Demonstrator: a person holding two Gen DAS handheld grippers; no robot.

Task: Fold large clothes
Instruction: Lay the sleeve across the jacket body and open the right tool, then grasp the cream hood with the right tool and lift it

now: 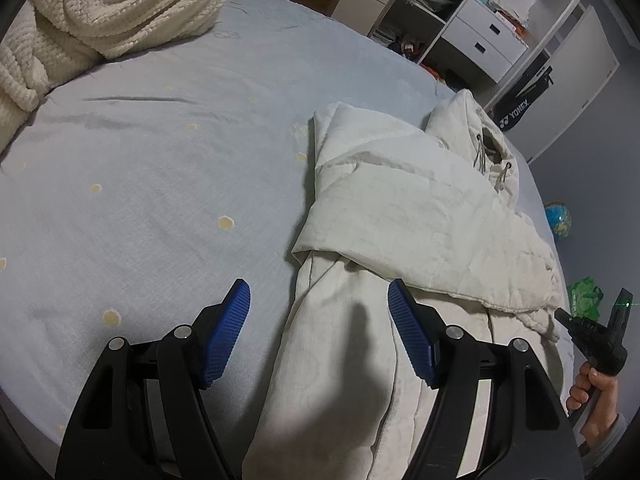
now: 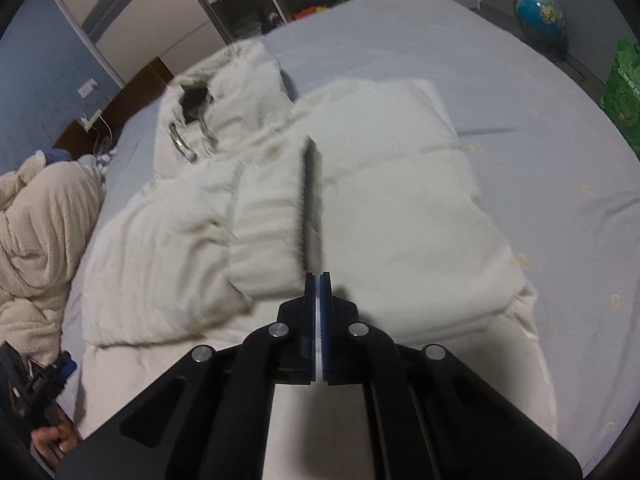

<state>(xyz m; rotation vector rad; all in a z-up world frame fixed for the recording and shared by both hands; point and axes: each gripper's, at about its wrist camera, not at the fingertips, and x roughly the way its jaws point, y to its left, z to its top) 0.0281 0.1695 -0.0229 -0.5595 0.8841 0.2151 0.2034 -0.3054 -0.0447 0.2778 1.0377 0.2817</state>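
A white puffy hooded jacket (image 1: 404, 208) lies on the pale blue bed sheet (image 1: 160, 160), both sleeves folded across its front, hood with drawstrings (image 1: 490, 156) at the far end. My left gripper (image 1: 319, 300) is open, its blue pads (image 1: 226, 332) spread above the jacket's near left edge. In the right wrist view the same jacket (image 2: 360, 200) fills the middle, its hood (image 2: 224, 92) to the upper left. My right gripper (image 2: 318, 280) is shut with nothing visible between its pads, above the jacket's lower part. The view is motion-blurred.
A cream knitted blanket (image 1: 120, 4) is heaped at the bed's far left corner. Open shelves and white drawers (image 1: 480, 32) stand beyond the bed. A globe (image 2: 540, 12) and a green bag (image 2: 624, 92) sit on the floor beside the bed.
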